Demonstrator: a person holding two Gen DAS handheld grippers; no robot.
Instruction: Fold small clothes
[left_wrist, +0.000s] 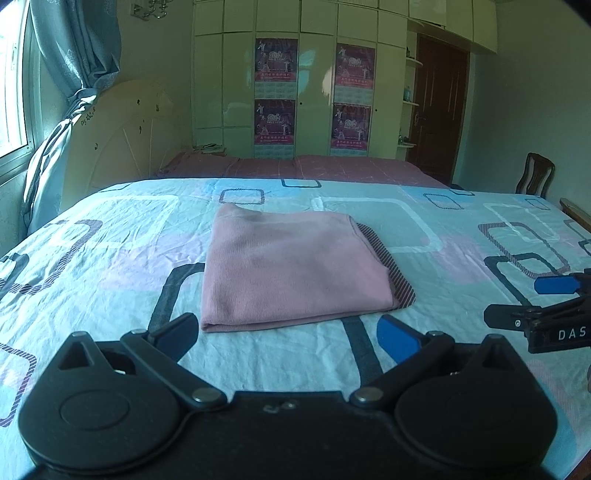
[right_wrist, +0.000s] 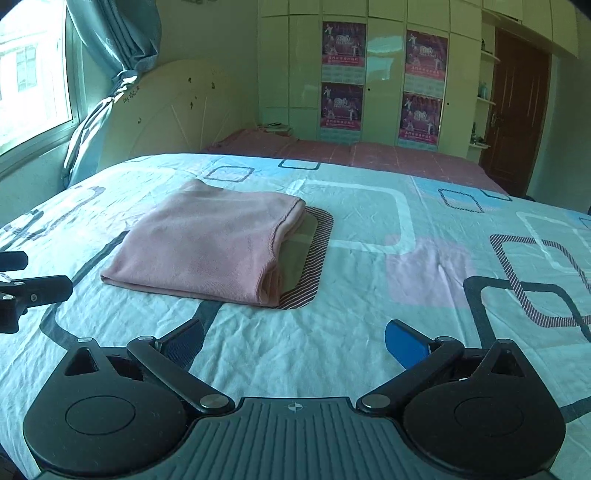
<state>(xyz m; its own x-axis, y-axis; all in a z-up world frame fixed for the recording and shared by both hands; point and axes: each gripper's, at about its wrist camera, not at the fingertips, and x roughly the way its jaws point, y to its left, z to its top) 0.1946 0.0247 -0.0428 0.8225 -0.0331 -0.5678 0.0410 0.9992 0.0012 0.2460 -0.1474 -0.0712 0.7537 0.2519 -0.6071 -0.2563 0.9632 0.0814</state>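
I have the pink top (left_wrist: 291, 266) lying folded into a neat rectangle on the bedsheet (left_wrist: 110, 258), just ahead of both grippers and touching neither. My left gripper (left_wrist: 288, 336) hangs above the sheet near the top's closest edge, jaws spread wide, holding nothing. My right gripper (right_wrist: 293, 341) is the same: wide open, empty, with the top ahead and to its left. By my reckoning the fold is close to finished, or finished; I can't tell from these low angles whether the layers underneath line up, though the right-hand edge (right_wrist: 275, 254) looks a little bunched. If another fold is wanted, I'd bring each gripper to a near corner, pinch all layers together, and lift evenly so nothing slides. Otherwise I'd only press that bunched edge flat.
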